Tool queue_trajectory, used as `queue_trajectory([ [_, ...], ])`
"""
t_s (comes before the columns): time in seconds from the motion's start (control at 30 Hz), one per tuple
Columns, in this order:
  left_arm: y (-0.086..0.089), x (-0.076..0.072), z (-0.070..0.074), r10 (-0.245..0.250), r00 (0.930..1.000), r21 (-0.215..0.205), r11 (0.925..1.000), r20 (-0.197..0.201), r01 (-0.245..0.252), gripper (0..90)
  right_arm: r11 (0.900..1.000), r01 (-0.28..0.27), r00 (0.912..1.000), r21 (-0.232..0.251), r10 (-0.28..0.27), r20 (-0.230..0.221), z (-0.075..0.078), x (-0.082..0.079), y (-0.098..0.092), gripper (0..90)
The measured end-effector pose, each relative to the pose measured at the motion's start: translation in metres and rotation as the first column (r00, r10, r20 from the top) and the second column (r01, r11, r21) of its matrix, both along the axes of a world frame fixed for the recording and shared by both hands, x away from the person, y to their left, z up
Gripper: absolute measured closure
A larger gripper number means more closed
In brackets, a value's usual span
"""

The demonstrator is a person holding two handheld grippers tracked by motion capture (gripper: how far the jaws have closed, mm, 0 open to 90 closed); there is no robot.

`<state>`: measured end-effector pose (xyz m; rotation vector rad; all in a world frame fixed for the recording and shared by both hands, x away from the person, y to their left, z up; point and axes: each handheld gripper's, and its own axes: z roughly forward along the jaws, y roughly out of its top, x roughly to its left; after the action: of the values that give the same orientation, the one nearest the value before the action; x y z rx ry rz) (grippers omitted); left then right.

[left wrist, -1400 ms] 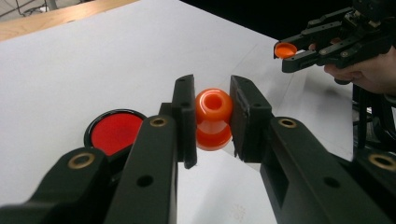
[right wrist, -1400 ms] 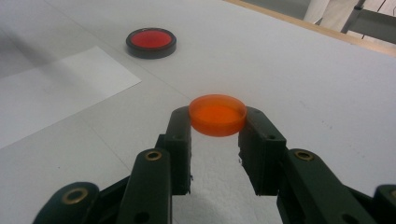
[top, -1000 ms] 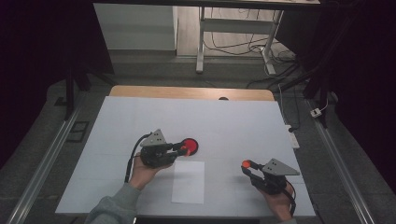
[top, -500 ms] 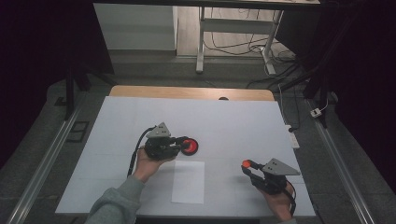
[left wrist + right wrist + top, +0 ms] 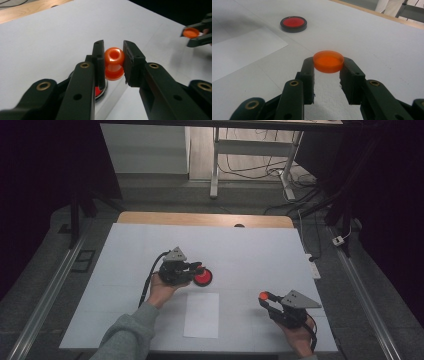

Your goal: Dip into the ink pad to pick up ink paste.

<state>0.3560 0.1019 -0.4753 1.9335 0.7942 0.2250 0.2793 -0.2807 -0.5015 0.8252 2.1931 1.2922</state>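
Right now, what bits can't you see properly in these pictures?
- Red ink pad, left gripper view: mostly hidden behind the left gripper and its orange stamp.
- Stamp's underside, left gripper view: faces down, so I can't tell if it touches the pad.
- Orange lid, high view: too small to show detail in the right gripper.
- Person's arms, high view: cut off by the bottom edge.

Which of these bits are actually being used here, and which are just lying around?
In use:
- left gripper, shut on the orange knob
- right gripper, shut on the orange cap
- red pad, black-rimmed

Probably just lying about:
- white paper sheet
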Motion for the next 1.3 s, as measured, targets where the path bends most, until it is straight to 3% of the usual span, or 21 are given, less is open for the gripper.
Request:
queue_trajectory([
  [0.83, -0.017, 0.024, -0.029, 0.02, 0.9994, 0.108, 0.994, -0.027, -0.017, 72.1, 1.0, -0.005, 1.0, -0.003, 0.005, -0.001, -0.001, 0.0, 0.001, 64.7],
  [1.17, -0.016, 0.027, -0.035, 0.035, 0.9986, 0.139, 0.9899, -0.04, -0.029, 72.1, 1.0, -0.006, 1.0, -0.004, 0.006, -0.003, -0.001, 0.0, 0.002, 64.7],
  [1.3, -0.017, 0.028, -0.037, 0.039, 0.9982, 0.133, 0.9905, -0.046, -0.032, 72.1, 1.0, -0.006, 1.0, -0.003, 0.006, -0.001, -0.001, 0.0, 0.002, 64.7],
])
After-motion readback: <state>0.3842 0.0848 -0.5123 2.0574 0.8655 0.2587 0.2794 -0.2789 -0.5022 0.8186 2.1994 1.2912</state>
